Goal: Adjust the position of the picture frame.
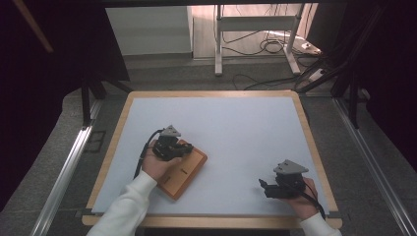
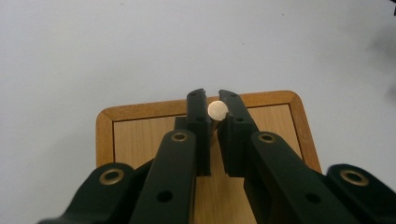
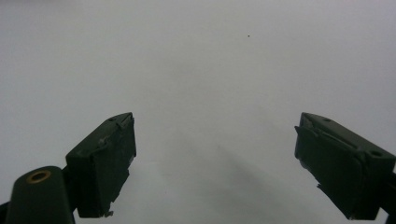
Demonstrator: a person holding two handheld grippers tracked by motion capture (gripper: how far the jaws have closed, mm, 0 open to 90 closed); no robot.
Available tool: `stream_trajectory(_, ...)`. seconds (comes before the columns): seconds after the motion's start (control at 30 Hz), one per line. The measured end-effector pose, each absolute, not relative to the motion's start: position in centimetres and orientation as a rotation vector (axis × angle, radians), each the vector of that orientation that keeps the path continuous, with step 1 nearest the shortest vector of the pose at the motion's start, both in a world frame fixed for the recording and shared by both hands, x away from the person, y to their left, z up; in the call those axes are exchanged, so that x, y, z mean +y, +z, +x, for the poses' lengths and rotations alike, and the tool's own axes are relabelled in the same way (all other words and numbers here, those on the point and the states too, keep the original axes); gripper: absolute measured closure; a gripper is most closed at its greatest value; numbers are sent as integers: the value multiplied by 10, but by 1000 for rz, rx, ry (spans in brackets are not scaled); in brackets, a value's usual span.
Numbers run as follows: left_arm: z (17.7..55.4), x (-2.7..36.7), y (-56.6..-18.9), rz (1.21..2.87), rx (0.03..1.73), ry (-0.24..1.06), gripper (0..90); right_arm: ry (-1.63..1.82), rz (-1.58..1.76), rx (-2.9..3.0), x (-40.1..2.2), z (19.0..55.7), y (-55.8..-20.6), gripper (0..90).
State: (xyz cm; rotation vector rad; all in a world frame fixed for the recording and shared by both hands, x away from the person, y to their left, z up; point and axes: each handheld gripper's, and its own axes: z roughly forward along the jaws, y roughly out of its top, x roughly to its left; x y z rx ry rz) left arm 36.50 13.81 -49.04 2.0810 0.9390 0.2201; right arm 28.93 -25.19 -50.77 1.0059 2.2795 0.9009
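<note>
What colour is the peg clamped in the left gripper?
Pale wood, its round end face nearly cream. The peg shows best in the left gripper view, above the wooden board.

No readable text, label, brand, number or sign.

The wooden board (image 1: 183,170) carries only two small dark marks near its middle, too small to tell whether they are writing. The pale round peg end (image 2: 217,110), above the board's far edge in the left gripper view, is blank, and so are the black faces of each tool. The white table (image 1: 236,132) around the board is unmarked, save for one tiny dark speck in the right gripper view.
</note>
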Motion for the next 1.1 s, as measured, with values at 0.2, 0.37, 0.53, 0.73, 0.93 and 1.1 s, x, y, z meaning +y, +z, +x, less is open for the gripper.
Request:
stream_trajectory(0.2, 373, 110, -495, 2124, 913, 203, 846, 901, 1011, 2280, -253, 290, -508, 128)
stream_trajectory(0.37, 379, 97, -501, 2153, 906, 194, 845, 898, 1008, 2287, -253, 290, -509, 128)
stream_trajectory(0.53, 381, 94, -511, 2152, 910, 186, 843, 894, 1006, 2288, -253, 290, -510, 128)
stream_trajectory(0.73, 374, 104, -504, 2121, 871, 259, 603, 892, 1010, 2285, -253, 289, -510, 129)
stream_trajectory(0.93, 363, 137, -494, 2084, 896, 287, 363, 886, 1012, 2284, -253, 289, -510, 129)
stream_trajectory(1.1, 353, 160, -492, 2087, 906, 307, 319, 886, 1009, 2281, -252, 288, -510, 129)
